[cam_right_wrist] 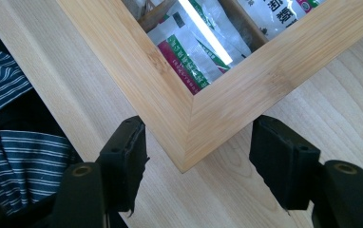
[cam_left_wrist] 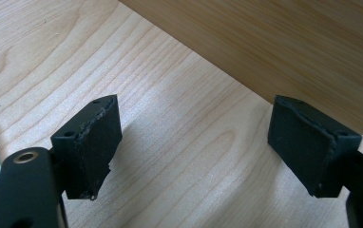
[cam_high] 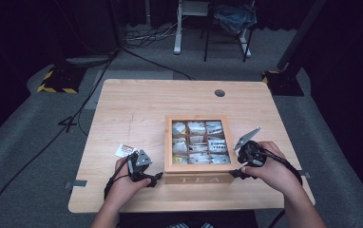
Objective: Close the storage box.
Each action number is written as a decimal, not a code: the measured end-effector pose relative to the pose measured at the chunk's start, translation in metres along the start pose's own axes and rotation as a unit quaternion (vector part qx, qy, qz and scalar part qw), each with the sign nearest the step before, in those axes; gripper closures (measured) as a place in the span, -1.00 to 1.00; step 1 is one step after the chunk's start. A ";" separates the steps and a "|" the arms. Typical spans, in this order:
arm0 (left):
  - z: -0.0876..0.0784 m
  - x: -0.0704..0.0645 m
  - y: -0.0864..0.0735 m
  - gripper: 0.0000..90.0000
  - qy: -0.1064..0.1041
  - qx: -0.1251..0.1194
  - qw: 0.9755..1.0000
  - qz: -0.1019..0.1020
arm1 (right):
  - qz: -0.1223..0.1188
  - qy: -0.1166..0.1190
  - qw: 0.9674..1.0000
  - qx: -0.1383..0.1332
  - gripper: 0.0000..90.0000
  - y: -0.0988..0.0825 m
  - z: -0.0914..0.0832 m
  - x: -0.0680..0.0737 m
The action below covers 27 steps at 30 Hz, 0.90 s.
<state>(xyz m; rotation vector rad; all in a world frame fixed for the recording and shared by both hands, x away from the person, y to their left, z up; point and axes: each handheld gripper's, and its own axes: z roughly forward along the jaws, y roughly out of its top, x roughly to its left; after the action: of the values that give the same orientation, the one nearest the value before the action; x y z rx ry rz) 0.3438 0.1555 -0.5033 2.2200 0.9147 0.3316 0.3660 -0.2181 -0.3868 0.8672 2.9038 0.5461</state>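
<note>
Both tongs apart, nothing clamped. Left tongs (cam_high: 157, 177) low on the surface (cam_high: 137, 109), just beside the near left corner of the tea box (cam_high: 197, 179); between the pads (cam_left_wrist: 94, 142) only bare wood grain, box wall (cam_left_wrist: 284, 42) running just ahead and to the side, no contact seen. Right tongs (cam_high: 235, 173) at the near right corner of the box; corner of the lid frame (cam_right_wrist: 189, 118) pointing into the gap, pads (cam_right_wrist: 284, 161) standing off either side, not pressing. Lid down, flat on the box; sachets (cam_high: 198, 142) visible through the window, sorted in compartments. One loose sachet (cam_high: 124, 150) lying on the surface just behind the left tongs, outside the box. Judging by that: approach done, both sides positioned at the front corners. Left to do: close on the box or lid edge, then lift or shift. Loose sachet probably pending too.
</note>
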 end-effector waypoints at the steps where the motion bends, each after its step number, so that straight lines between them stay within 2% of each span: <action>1: 0.000 0.000 0.000 -0.57 0.000 0.000 1.000 0.000 | 0.001 0.000 1.000 0.001 -0.15 0.000 0.000 0.000; 7: 0.000 0.000 0.000 -0.57 0.001 -0.001 1.000 0.000 | -0.004 0.002 1.000 0.007 -0.17 0.000 0.001 0.000; 9: 0.000 0.000 0.000 -0.57 0.001 -0.001 1.000 0.000 | -0.003 -0.001 1.000 -0.012 -0.13 -0.001 -0.002 0.000; 10: 0.000 0.000 0.000 -0.57 0.000 -0.001 1.000 0.000 | -0.003 -0.002 1.000 -0.028 -0.18 -0.001 -0.006 0.000; 13: -0.001 0.000 -0.001 -0.57 0.003 -0.001 1.000 0.002 | -0.005 -0.005 0.999 -0.036 -0.23 -0.002 -0.010 -0.001; 16: -0.001 0.000 -0.001 -0.57 0.004 -0.001 1.000 -0.002 | -0.003 -0.010 0.998 -0.060 -0.29 -0.002 -0.011 -0.003; 20: -0.002 0.001 -0.003 -0.57 0.006 -0.001 1.000 -0.007 | 0.008 -0.021 0.993 -0.114 -0.32 0.000 -0.018 -0.008; 27: -0.003 0.002 -0.004 -0.57 0.008 -0.001 1.000 -0.008 | 0.027 -0.045 0.985 -0.167 -0.34 -0.003 -0.027 -0.017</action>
<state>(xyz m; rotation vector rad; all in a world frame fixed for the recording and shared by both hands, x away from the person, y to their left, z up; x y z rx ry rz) 0.3417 0.1600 -0.5034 2.2089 0.9398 0.3429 0.3744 -0.2385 -0.3632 0.8947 2.6051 0.9383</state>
